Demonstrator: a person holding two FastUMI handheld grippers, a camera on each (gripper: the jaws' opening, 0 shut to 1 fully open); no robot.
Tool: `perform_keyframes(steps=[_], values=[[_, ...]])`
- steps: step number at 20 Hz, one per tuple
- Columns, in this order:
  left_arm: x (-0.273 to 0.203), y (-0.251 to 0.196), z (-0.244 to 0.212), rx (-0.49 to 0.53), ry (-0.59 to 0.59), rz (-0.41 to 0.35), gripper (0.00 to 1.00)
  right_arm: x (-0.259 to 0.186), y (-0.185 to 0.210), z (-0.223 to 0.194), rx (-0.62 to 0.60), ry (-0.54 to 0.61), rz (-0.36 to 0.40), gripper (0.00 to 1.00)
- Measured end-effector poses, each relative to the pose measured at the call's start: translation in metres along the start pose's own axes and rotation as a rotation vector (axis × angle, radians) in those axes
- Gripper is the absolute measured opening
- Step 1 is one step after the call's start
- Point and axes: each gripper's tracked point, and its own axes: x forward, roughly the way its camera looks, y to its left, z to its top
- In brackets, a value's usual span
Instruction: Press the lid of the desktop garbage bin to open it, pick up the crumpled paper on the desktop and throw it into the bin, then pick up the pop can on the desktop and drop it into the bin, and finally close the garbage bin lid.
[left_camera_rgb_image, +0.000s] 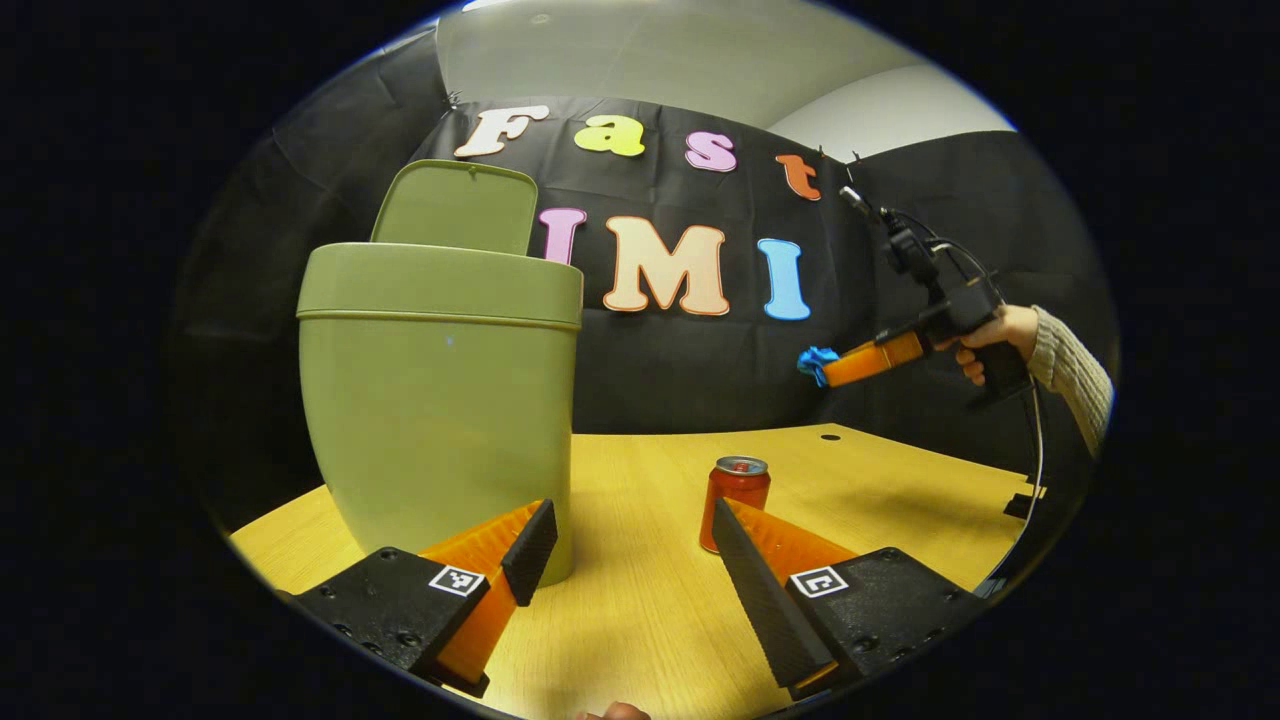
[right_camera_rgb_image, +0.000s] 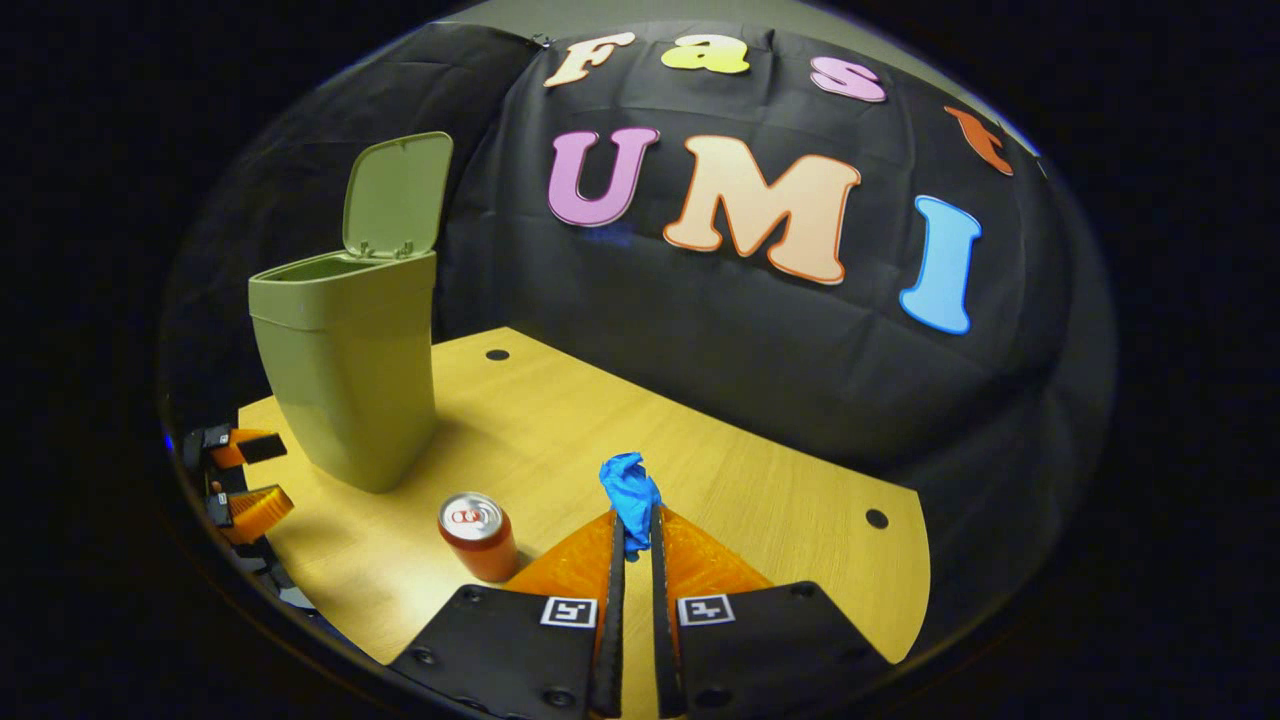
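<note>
Lid (right_camera_rgb_image: 395, 195) is seen up on the bin (right_camera_rgb_image: 345, 375), paper (right_camera_rgb_image: 630, 505) is pinched in the right gripper's (right_camera_rgb_image: 632, 535) narrowed jaws, held high at the bin's three o'clock, while the can (right_camera_rgb_image: 478, 537) is left on the desk (right_camera_rgb_image: 700, 470) before the left gripper's (left_camera_rgb_image: 640, 550) wide jaws.

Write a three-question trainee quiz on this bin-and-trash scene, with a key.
1. True or false: the garbage bin has its lid closed.
2. What does the right tool pinch? A) the pop can B) the crumpled blue paper C) nothing
3. Fill in: the pop can stands upright on the ____, with the open left tool low near it.

Key:
1. False: the lid stands raised.
2. B: the crumpled blue paper, held above the table.
3. Wooden table.
</note>
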Motion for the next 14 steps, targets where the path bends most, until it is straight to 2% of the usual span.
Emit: perform_keyframes(steps=[8, 14], values=[[-0.012, 0.019, -0.012, -0.005, 0.020, 0.038, 0.95, 0.008, 0.071, 0.113, -0.104, -0.128, 0.087, 0.15], [-0.019, 0.028, -0.023, -0.017, 0.040, 0.049, 0.95, 0.014, 0.152, 0.186, -0.190, -0.201, 0.190, 0.15]])
